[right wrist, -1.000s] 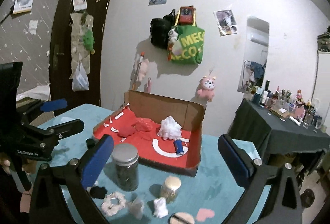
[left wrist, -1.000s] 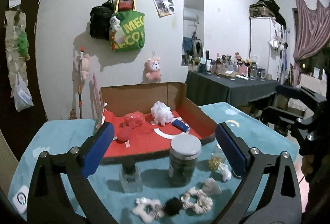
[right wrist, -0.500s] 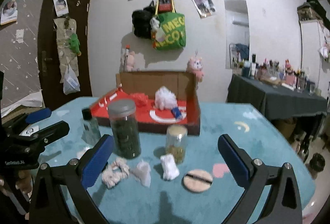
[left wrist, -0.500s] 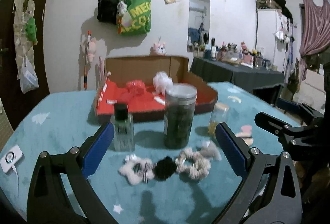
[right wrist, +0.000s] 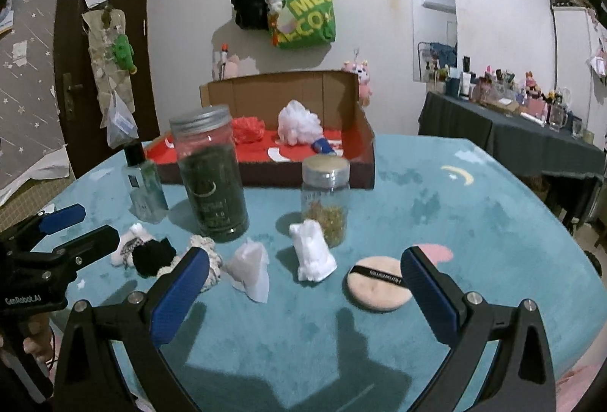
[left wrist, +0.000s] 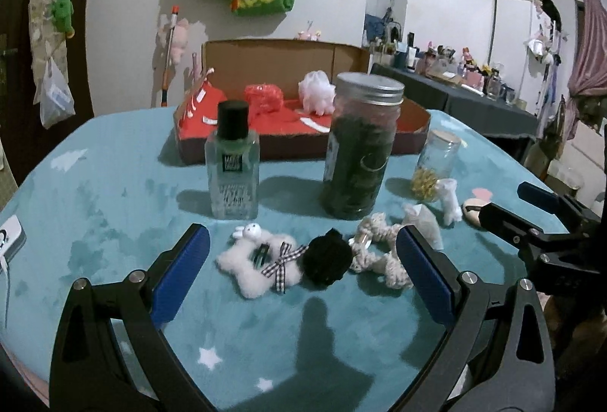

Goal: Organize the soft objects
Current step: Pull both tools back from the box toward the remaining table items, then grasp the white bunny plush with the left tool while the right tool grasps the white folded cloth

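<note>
Soft items lie in a row on the teal table: a white fluffy hair clip with a checked bow [left wrist: 261, 266], a black pompom [left wrist: 327, 260], a cream scrunchie [left wrist: 379, 252], a white pouch [right wrist: 250, 271], a small white plush [right wrist: 312, 256] and a pink powder puff [right wrist: 379, 283]. My left gripper [left wrist: 301, 275] is open low over the clip and pompom. My right gripper [right wrist: 303, 294] is open low, just in front of the pouch and the plush. Both are empty.
A cardboard box [left wrist: 288, 70] with a red lining holds a red mesh ball [left wrist: 263, 97] and a white bath puff [left wrist: 316, 97]. A green bottle [left wrist: 232, 165], a tall dark jar [left wrist: 360, 146] and a small jar [left wrist: 436, 165] stand behind the soft items.
Both grippers have come down and forward toward the table, so the row of soft items now sits between their fingers. Both stay open.
</note>
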{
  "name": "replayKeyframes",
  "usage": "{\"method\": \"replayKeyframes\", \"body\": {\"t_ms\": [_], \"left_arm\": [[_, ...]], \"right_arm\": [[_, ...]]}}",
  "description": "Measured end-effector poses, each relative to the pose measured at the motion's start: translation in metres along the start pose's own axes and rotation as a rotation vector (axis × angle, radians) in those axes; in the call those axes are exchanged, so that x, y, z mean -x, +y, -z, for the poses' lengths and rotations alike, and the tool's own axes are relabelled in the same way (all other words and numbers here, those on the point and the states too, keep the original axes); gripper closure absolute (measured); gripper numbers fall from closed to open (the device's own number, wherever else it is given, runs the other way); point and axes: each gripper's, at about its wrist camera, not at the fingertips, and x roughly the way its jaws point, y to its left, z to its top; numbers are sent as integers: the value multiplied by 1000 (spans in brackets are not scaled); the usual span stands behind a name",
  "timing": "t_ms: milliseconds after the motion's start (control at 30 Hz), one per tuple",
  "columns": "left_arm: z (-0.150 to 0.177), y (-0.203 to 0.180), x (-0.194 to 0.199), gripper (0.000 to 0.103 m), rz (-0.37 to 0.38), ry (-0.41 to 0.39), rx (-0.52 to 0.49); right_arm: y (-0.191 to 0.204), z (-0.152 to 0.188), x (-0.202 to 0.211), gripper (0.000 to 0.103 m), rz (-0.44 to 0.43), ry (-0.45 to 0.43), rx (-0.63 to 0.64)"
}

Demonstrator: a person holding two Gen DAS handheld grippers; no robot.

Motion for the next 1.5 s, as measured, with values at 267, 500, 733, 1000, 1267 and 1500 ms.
{"method": "replayKeyframes", "body": {"t_ms": [267, 500, 733, 1000, 1267, 1500], "left_arm": [[3, 13, -11, 3, -19, 49, 11], [3, 31, -22, 3, -48, 129, -1], [1, 46, -39, 3, -29, 236, -12], [2, 44, -61, 3, -23, 314, -45], [-1, 45, -73, 4, -23, 338, -25], [1, 31, -67, 52, 3, 286, -82]], "right_arm": [[-3, 4, -10, 0, -5, 39, -13], [-8, 4, -26, 0, -7, 88, -29], [-14, -4, -41, 0, 7, 130, -31], [-16, -11, -56, 0, 14, 172, -14], [-17, -15, -71, 24, -21, 217, -8], [-16, -10, -79, 84, -79, 254, -5]]}}
